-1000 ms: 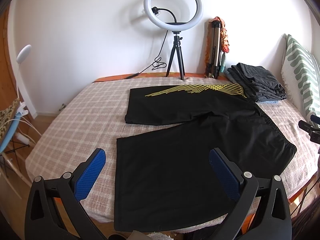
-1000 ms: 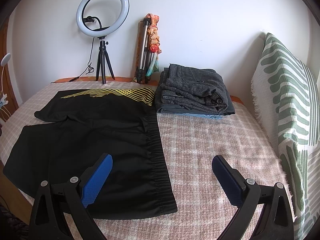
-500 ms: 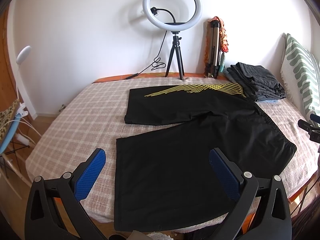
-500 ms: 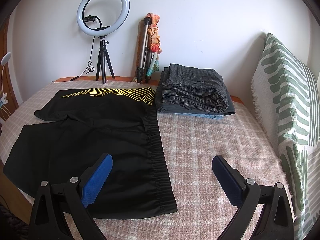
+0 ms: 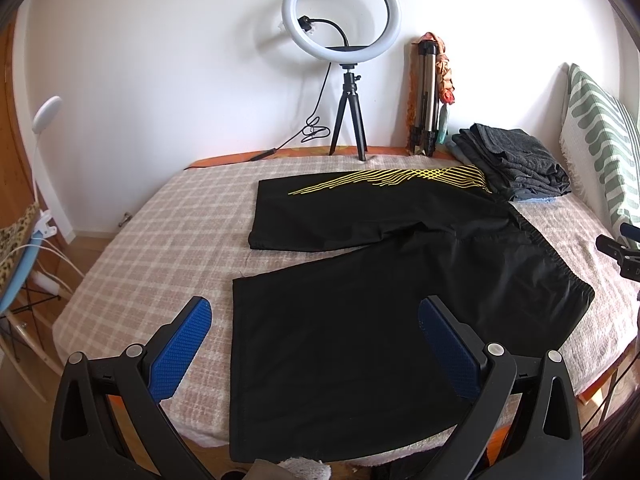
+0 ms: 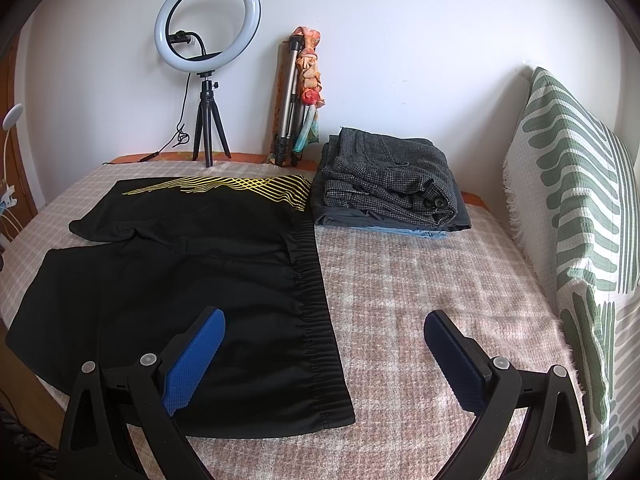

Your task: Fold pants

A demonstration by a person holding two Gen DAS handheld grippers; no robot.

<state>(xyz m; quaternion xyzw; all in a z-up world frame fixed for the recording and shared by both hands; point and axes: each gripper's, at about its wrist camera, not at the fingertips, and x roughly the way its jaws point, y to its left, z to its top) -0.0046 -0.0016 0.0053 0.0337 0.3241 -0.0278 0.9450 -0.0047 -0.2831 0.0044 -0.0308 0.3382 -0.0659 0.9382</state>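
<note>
Black shorts (image 5: 360,312) with yellow stripes on the far leg lie flat and unfolded on the checked bedcover (image 5: 160,240). In the right wrist view the shorts (image 6: 180,272) lie left, with the elastic waistband (image 6: 316,292) running toward me. My left gripper (image 5: 314,308) is open and empty, hovering over the near leg's hem end. My right gripper (image 6: 324,320) is open and empty, hovering over the near waistband corner. The right gripper's tip also shows at the right edge of the left wrist view (image 5: 618,248).
A stack of folded grey clothes (image 6: 388,184) sits at the far side beside the waistband. A ring light on a tripod (image 5: 346,92) and a folded tripod (image 5: 424,96) stand against the wall. A green-patterned pillow (image 6: 580,216) stands at the right. The bed edge is near me.
Both grippers stay open and nearly still. The views shift only slightly; the shorts have not moved.
</note>
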